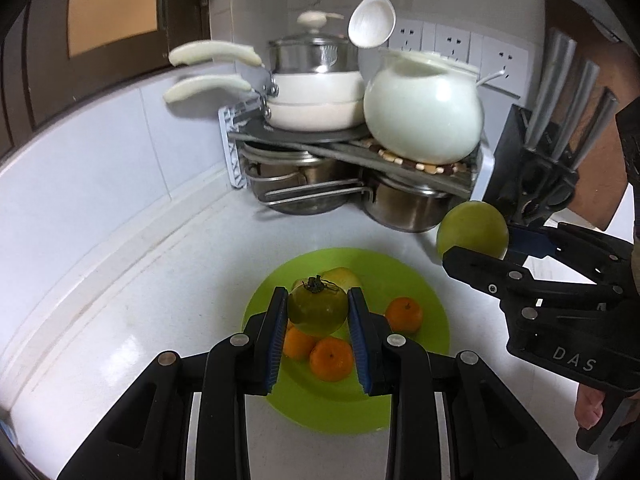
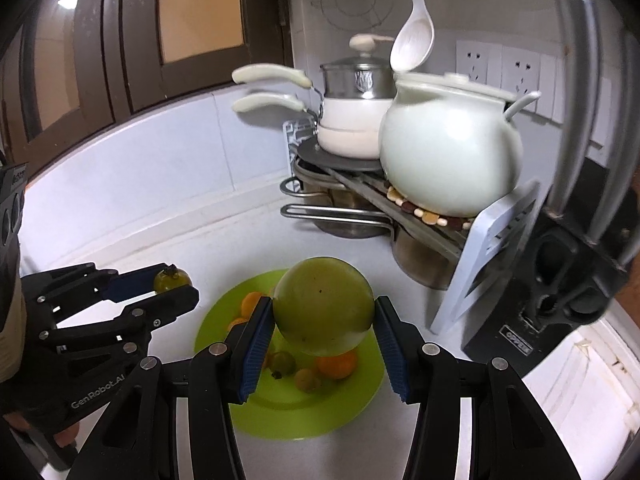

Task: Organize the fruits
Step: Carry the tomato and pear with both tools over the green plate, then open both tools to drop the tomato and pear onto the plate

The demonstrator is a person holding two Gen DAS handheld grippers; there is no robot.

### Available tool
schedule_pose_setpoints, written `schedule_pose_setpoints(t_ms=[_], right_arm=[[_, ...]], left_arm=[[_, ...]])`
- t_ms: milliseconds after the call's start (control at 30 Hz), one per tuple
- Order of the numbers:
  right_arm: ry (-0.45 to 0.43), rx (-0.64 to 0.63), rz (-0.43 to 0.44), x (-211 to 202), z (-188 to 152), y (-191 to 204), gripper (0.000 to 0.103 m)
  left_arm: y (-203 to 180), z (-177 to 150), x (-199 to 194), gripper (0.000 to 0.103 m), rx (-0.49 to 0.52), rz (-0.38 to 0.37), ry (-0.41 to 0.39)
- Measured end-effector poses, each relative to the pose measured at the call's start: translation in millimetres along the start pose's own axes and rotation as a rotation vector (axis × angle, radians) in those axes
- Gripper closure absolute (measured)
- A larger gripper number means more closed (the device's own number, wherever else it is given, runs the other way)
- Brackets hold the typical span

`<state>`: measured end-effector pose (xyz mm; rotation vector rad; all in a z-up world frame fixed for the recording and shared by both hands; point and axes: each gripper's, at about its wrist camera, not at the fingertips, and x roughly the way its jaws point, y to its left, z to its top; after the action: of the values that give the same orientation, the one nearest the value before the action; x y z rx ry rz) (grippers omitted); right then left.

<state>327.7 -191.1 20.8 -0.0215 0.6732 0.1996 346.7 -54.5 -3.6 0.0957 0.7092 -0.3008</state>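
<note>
In the left wrist view my left gripper (image 1: 318,295) is shut on a small green tomato (image 1: 316,314) with a dark stem, held above a lime green plate (image 1: 424,280). On the plate lie three oranges (image 1: 331,359) and a yellowish fruit (image 1: 346,276). To the right, my right gripper (image 1: 478,242) grips a large round green fruit (image 1: 472,228). The right wrist view shows that green fruit (image 2: 324,308) between the right gripper's (image 2: 322,322) blue pads, over the plate (image 2: 360,396). Further left, the left gripper (image 2: 176,283) carries the tomato (image 2: 170,279).
A metal corner rack (image 1: 352,152) holds steel pots, stacked white pans (image 1: 316,96) and a round white pot (image 1: 424,112). A white spoon (image 1: 372,20) hangs above. A black knife block (image 2: 560,292) stands at the right. Tiled walls and a dark window frame close the corner.
</note>
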Motion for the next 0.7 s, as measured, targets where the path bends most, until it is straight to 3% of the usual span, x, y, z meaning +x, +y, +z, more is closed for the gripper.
schedule_pose_setpoints(t_ms=[267, 700], right_arm=[[0.058, 0.012, 0.004, 40.2, -2.0, -9.3, 0.051], [0.149, 0.044, 0.023, 88.9, -14.6, -16.3, 0.051]], left_arm=[[6.3, -2.9, 44.5, 0.073, 0.004, -0.018, 0.074], [14.3, -11.1, 82.3, 0.073, 0.017, -0.022, 0.156]])
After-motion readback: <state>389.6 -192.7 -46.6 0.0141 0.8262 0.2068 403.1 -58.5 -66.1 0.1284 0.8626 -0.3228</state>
